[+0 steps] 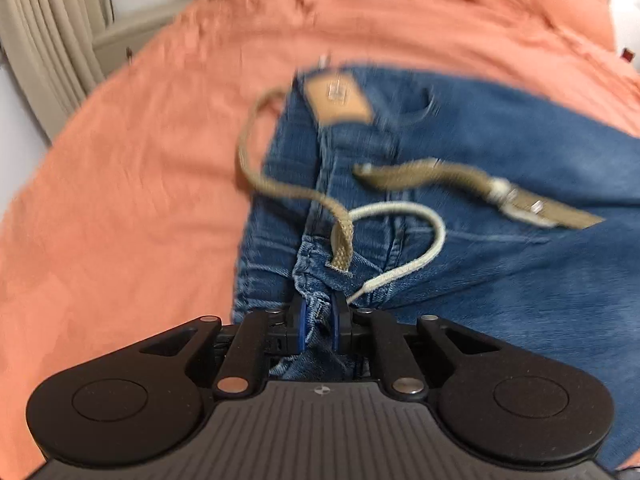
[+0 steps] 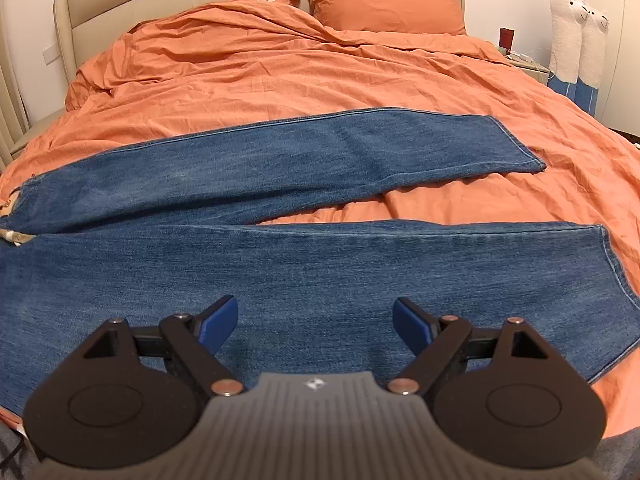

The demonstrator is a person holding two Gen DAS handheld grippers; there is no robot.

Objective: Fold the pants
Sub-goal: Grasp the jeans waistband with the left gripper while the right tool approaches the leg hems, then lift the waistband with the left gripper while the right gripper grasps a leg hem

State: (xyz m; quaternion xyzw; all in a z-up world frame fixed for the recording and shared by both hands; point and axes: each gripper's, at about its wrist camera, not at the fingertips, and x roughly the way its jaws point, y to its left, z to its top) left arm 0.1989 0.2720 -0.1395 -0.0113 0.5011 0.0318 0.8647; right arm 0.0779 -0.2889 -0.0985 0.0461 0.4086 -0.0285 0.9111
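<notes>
Left wrist view puts my left gripper (image 1: 319, 322) at the waistband of the jeans (image 1: 500, 248) — its blue pads are pinched tight on a bunched fold of denim near the fly. A tan belt (image 1: 448, 174) and a white cord (image 1: 420, 220) trail loose over the waist, just beyond. My right gripper (image 2: 313, 322) hovers over the near leg with fingers spread wide, nothing between them. Both legs stretch rightward across the orange duvet (image 2: 280, 72) — the far one angles away.
</notes>
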